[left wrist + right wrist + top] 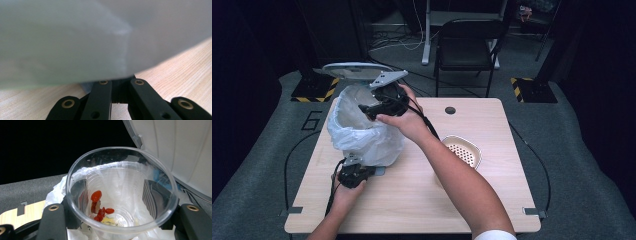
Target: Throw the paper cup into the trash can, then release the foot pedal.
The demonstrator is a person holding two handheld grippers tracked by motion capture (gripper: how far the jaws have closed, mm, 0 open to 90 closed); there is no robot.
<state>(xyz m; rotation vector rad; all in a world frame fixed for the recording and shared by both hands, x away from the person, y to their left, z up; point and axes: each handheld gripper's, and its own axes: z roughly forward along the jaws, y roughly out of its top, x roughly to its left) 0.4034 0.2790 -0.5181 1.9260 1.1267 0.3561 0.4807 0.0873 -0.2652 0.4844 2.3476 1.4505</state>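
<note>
1. Step in hand, as I read it: emptying the clear plastic cup (120, 192) into the lined bin (362, 131). My right gripper (382, 106) has its jaws clamped on the cup's sides and holds it over the bin's mouth, just under the raised lid (353, 70)

2. In the right gripper view the red bits (100, 206) sit at the cup's bottom with a smear of yellowish liquid. They look sticky, so I'd tip slow and well past level, maybe with a little shake, and keep the rim inside the white bag (343, 132) so nothing lands on the table (422, 200)

3. Left gripper (353, 174) is down at the foot of the bin, jaws shut on what I take to be its pedal or base edge; I can't tell which, because the bag hides the tips. I'd keep that hand dead steady so the lid stays up

4. Squeeze stays gentle, since a thin cup buckles easily

5. Count: one cup, one bin with one bag, one empty perforated basket (462, 150) on the table, one chair (467, 42) behind it, roughly five red pieces clumped together
</note>
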